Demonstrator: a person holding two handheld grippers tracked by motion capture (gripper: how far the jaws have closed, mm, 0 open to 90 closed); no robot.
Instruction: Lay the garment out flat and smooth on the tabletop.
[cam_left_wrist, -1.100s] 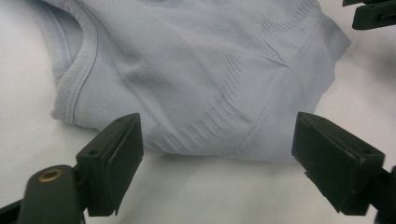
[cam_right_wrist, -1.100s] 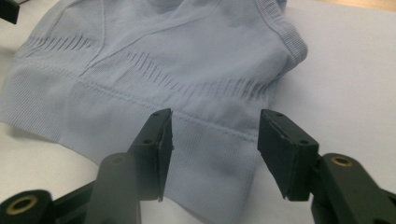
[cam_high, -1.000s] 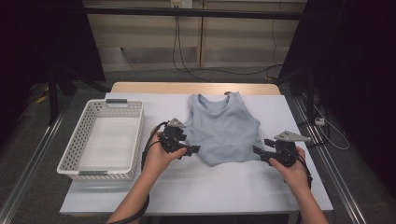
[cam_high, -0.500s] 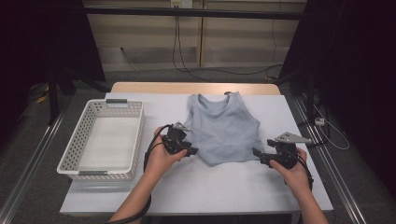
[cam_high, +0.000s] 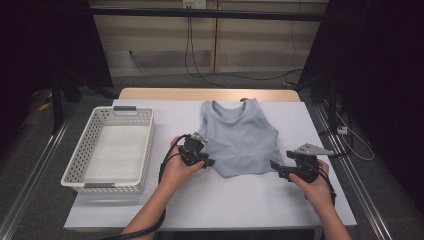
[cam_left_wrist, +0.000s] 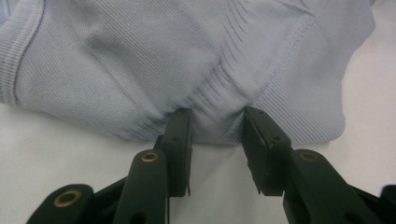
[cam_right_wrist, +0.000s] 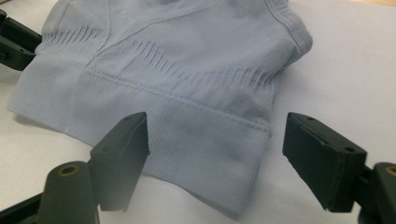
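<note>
The pale blue tank top lies flat near the middle of the white table cover, neckline toward the far edge and ribbed hem toward you. Your left gripper sits at the hem's left corner; in the left gripper view its jaws have just been closing and now pinch a bunched fold of the ribbed hem between the pads, the cloth gathered into creases above them. Your right gripper stands at the hem's right corner; in the right gripper view its jaws have just been opening and are spread wide, straddling the hem's corner with neither pad pressing on it, the left pad over the fabric and the right pad apart from it over bare cover. The garment's left side seam runs close to your left hand, its right side seam just short of your right hand. Bare cover extends in front of the hem toward your edge of the table, and a narrower strip remains beyond the neckline, where the wooden tabletop shows. To the left, apart from the garment, a white perforated basket stands along the table's left edge; on the right, open cover continues to the table's right edge.
</note>
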